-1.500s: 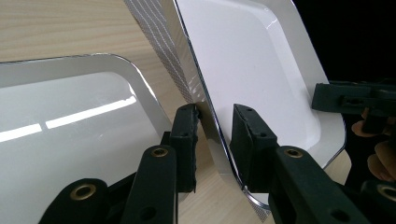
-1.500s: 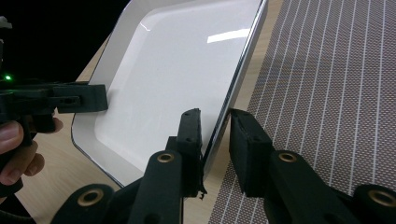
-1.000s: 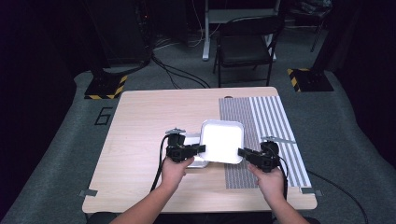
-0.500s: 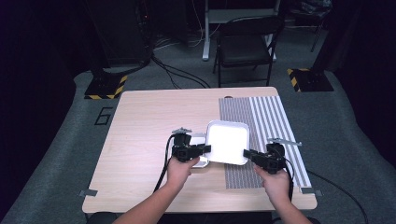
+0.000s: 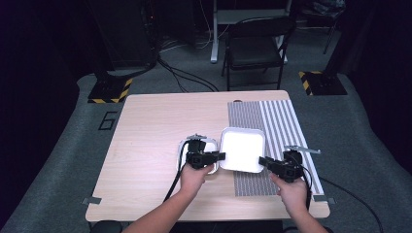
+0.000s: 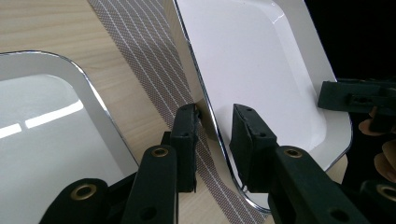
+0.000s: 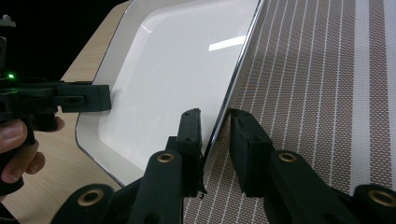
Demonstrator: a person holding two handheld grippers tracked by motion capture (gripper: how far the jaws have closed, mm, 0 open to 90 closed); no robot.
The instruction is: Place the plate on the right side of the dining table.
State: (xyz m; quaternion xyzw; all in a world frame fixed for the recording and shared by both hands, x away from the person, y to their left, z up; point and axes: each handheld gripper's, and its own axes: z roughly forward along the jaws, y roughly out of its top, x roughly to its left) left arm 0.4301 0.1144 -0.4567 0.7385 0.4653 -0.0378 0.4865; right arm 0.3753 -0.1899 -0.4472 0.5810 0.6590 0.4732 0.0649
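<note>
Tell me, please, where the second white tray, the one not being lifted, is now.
In the high view, the second white tray lies on the bare wood of the table, under the left tool, just left of the lifted white tray.

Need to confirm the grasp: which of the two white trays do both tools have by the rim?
The right-hand tray, over the striped mat: both tools straddle its rim, jaws not closed. The other tray lies on bare wood under the left tool.

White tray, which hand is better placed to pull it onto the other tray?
Left, probably: the left gripper straddles the rim of the white tray right beside the other tray, while the right gripper sits at the far corner over the striped mat.
</note>
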